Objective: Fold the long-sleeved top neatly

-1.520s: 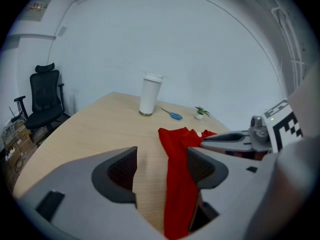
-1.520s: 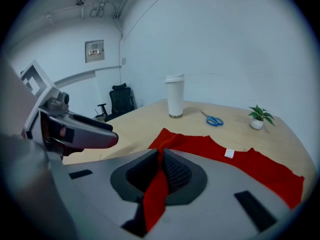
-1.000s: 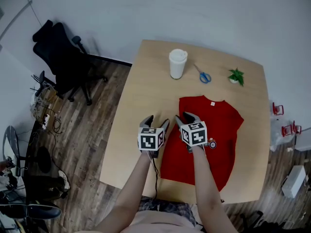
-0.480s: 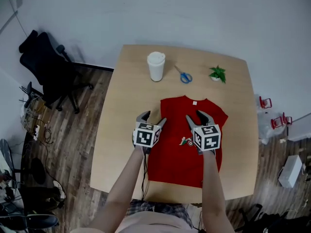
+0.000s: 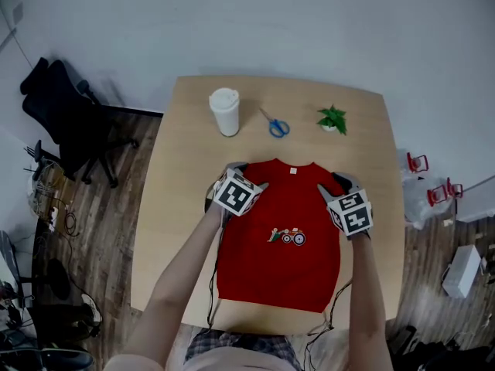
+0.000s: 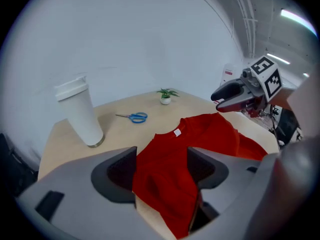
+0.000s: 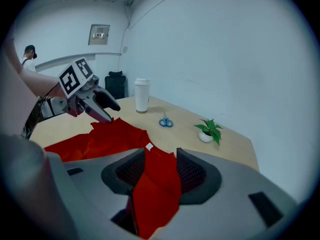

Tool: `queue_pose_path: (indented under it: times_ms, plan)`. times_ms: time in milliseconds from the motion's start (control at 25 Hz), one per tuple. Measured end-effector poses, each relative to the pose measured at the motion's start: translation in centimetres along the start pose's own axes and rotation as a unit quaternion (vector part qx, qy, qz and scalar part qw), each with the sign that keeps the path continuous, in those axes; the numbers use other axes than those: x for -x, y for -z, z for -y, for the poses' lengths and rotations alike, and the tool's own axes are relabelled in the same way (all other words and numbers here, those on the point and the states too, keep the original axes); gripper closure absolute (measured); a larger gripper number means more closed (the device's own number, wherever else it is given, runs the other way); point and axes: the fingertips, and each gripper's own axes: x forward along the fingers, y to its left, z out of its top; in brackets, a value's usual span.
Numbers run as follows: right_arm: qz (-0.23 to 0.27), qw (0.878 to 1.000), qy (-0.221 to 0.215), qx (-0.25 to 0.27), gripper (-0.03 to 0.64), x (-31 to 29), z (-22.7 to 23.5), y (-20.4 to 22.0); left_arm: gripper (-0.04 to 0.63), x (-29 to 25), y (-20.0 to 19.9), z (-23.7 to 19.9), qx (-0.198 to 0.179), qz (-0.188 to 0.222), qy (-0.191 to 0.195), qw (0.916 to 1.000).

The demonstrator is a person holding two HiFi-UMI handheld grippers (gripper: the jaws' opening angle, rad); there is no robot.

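The red top lies on the wooden table, neck away from me, with a small print on its chest. My left gripper is at its left shoulder and my right gripper at its right shoulder. In the left gripper view, bunched red cloth fills the gap of the left gripper, and the right gripper pinches a raised shoulder. The right gripper has a fold of the top between its pads; its jaws have just been opening slightly. The left gripper nips the far shoulder.
At the table's far side stand a white lidded cup, blue scissors and a small potted plant. A black office chair stands on the wooden floor to the left. Red frames sit on the floor to the right.
Both grippers have spread apart from the top's left side and middle out to its two shoulders. The top now lies square in front of me with its print uncovered.
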Motion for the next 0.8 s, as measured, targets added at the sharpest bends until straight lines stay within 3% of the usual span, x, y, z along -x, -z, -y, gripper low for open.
queue_pose_path:
  times_ms: [200, 360, 520, 800]
  plan:
    - [-0.045, 0.995, -0.031, 0.087, 0.419, -2.4, 1.8, 0.6, 0.282, -3.6, -1.4, 0.2, -0.09, -0.055, 0.041, 0.9936]
    - [-0.074, 0.986, -0.052, 0.142, 0.44, -5.1, 2.7, 1.3, 0.284, -6.5, -1.7, 0.0, -0.131, -0.078, 0.054, 0.9867]
    - [-0.098, 0.981, -0.077, 0.146, 0.439, -7.9, 3.5, 2.9, 0.342, -8.8, -1.5, -1.2, -0.133, -0.097, 0.046, 0.9853]
    - [-0.138, 0.971, -0.116, 0.158, 0.437, -10.7, 2.9, 5.5, 0.344, -11.5, -0.4, -1.8, -0.145, -0.132, 0.077, 0.9775]
